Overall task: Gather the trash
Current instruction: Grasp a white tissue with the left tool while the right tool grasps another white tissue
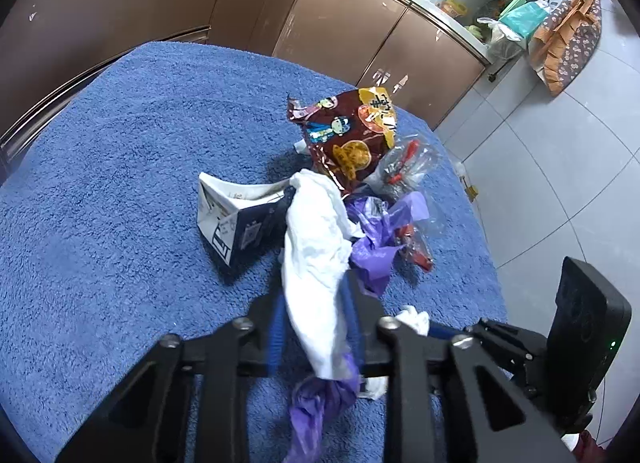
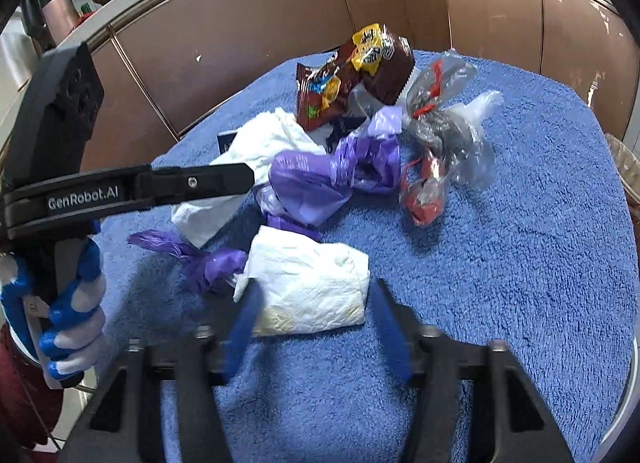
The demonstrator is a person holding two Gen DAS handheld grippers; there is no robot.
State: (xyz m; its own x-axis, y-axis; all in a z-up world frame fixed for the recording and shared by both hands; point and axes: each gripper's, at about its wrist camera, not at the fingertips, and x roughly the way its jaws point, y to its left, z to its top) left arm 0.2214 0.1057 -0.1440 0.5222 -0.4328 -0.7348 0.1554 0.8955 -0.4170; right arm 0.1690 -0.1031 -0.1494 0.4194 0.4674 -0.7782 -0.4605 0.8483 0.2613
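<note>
Trash lies heaped on a blue-towelled desk (image 2: 520, 263). Left claw (image 1: 316, 303) pinches a white tissue (image 1: 316, 247); right claw (image 2: 316, 303) straddles a second crumpled tissue (image 2: 312, 283), not yet squeezing. Best close squarely, then lift.

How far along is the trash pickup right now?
Nothing looks collected yet. In hand: the left gripper pinches a white tissue; the right gripper straddles a second tissue, not clearly clamped. Left on the blue towel: snack bag, purple bag, clear wrappers, carton.
</note>
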